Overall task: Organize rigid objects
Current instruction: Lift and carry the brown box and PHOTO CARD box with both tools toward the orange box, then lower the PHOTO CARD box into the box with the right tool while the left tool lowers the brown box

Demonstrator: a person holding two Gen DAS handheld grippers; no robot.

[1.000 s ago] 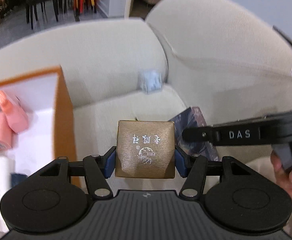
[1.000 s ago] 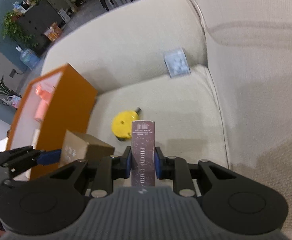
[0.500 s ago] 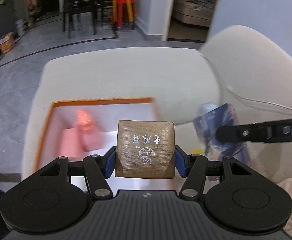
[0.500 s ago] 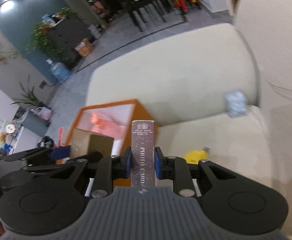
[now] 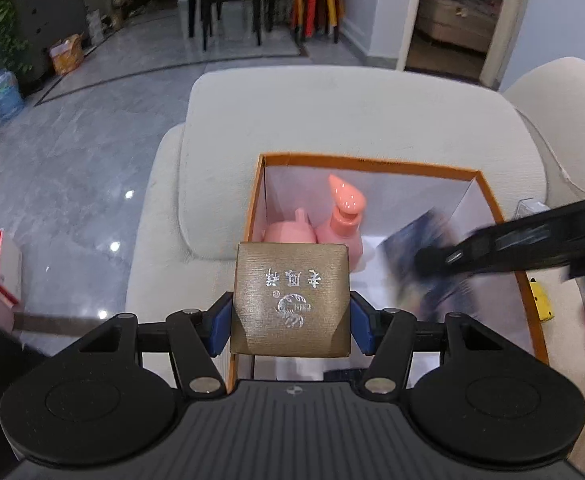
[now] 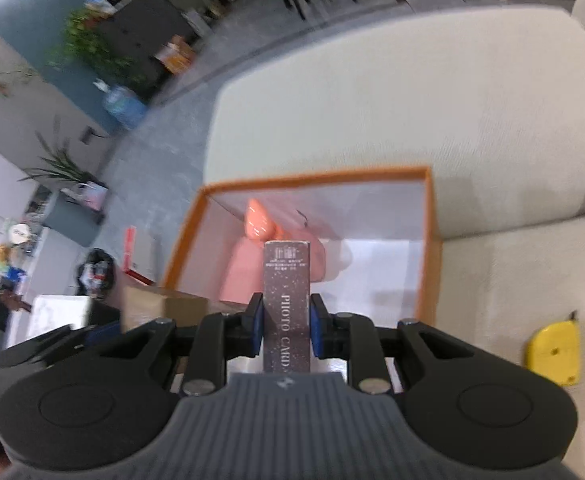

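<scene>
Left view: gold box [image 5: 290, 304] gripped | right view: yellow tape measure [image 6: 552, 354]

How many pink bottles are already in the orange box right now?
2. A pink pump bottle stands toward the far wall of the orange box, and a rounder pink bottle sits just left of it, touching. The held boxes hide part of the floor, so more could be there.

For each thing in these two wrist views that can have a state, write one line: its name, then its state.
Left gripper: shut on the gold box.
Right gripper: shut on the photo card box, held on edge.
Orange box: open, on the sofa.
Pink pump bottle: inside the orange box.
Yellow tape measure: lying on the sofa, outside the box.
</scene>
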